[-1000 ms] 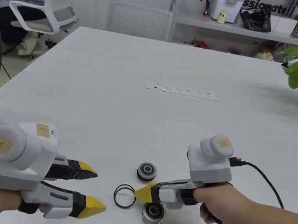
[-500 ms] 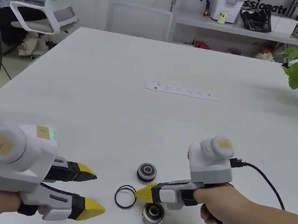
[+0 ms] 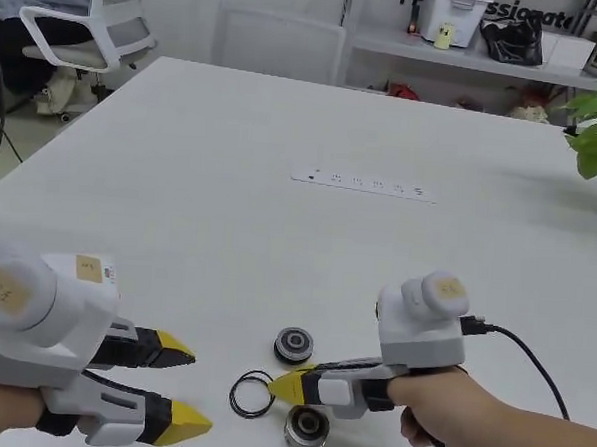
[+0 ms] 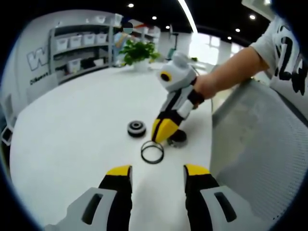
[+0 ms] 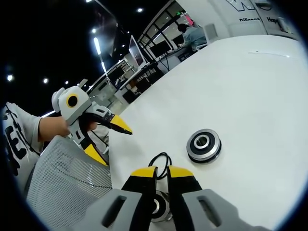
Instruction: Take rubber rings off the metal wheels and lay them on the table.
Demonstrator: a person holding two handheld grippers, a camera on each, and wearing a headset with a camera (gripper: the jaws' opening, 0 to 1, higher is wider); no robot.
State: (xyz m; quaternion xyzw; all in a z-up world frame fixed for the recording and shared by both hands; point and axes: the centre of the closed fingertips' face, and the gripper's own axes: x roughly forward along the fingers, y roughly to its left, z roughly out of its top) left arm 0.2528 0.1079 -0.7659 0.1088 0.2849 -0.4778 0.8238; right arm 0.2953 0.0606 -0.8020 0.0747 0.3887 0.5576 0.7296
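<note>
Your left tongs (image 3: 192, 386) gape wide, empty; your right tongs (image 3: 275, 385), nearly closed, sit at the ring's (image 3: 231, 394) 3 o'clock edge.

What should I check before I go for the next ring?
1. Loose ring flat on the table: ok.
2. Far wheel has its black ring on: ok, as it seems.
3. Near wheel bare: ok.
4. Left gripper open: ok.
5. Right gripper clear of the loose ring: cannot tell; its tip is at the ring's edge.
</note>
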